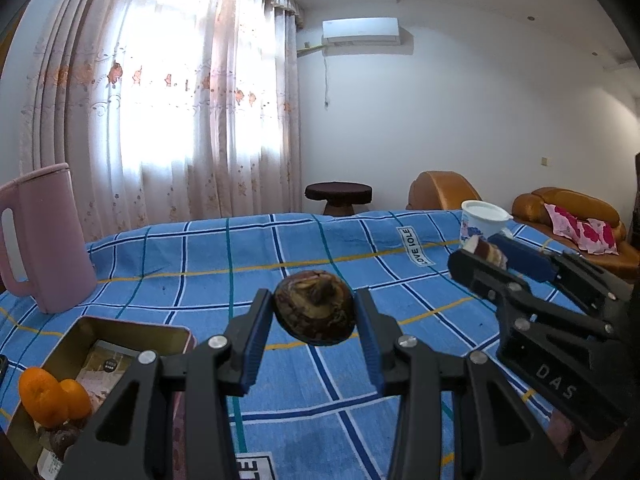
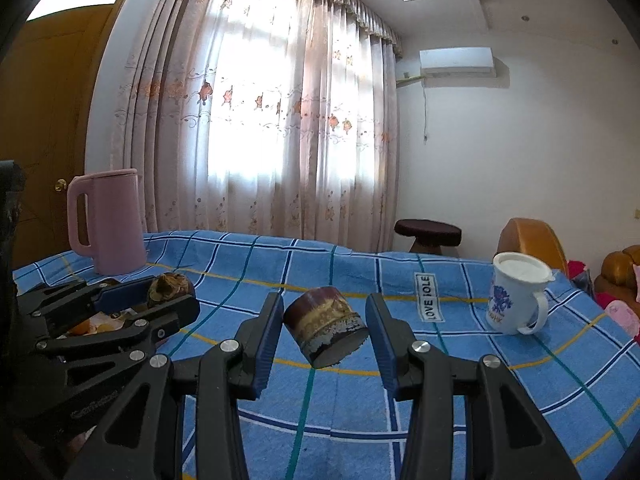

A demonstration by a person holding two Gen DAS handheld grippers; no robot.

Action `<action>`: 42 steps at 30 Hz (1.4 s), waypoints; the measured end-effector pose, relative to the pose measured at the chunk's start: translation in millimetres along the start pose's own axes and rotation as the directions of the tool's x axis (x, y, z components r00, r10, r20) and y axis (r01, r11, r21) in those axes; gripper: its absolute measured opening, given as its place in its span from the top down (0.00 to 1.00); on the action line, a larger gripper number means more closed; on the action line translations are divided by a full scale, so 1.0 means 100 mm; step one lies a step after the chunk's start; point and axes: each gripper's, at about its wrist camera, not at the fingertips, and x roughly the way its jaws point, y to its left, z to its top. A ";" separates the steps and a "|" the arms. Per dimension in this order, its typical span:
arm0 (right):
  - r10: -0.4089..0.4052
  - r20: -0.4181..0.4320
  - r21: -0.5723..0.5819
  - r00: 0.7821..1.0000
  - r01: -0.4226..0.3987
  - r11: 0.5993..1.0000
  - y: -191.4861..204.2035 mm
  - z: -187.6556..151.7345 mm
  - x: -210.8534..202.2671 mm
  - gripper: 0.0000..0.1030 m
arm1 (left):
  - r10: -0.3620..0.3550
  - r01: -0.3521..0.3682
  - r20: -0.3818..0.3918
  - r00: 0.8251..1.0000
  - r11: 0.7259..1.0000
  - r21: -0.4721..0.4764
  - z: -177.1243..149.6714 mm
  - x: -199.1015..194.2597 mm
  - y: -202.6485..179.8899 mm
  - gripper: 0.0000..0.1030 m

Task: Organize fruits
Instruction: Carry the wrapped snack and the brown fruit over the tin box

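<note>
The left tongs [image 1: 316,316] pinch a brown mangosteen [image 1: 315,307] above the blue checked table [image 1: 320,380]; the gold tin [image 1: 72,344] of oranges [image 1: 44,396] sits at eight o'clock. The right tongs [image 2: 326,330] pinch a brown cut fruit piece [image 2: 326,325], with the white mug [image 2: 516,298] at two o'clock.

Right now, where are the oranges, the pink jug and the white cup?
oranges [image 1: 44,398]: left wrist view, front orange's peel.
pink jug [image 2: 116,220]: right wrist view, body.
white cup [image 2: 510,300]: right wrist view, printed side.
</note>
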 end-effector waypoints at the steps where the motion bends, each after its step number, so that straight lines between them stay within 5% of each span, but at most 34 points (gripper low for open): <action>1: 0.002 -0.002 0.003 1.000 -0.002 1.000 0.00 0.00 0.00 0.57 | -0.003 0.003 -0.003 1.000 1.000 -0.004 0.00 -0.01 0.01 0.58; 27: 0.217 -0.020 0.002 0.976 -0.217 0.976 0.71 0.18 0.01 0.57 | 0.022 -0.025 -0.030 0.999 0.996 -0.080 -0.09 -0.50 0.64 0.58; 42: 0.416 -0.114 -0.031 0.902 -0.422 0.906 1.61 0.22 0.24 0.57 | 0.137 -0.151 -0.093 0.986 0.975 -0.163 -0.28 -0.90 1.47 0.58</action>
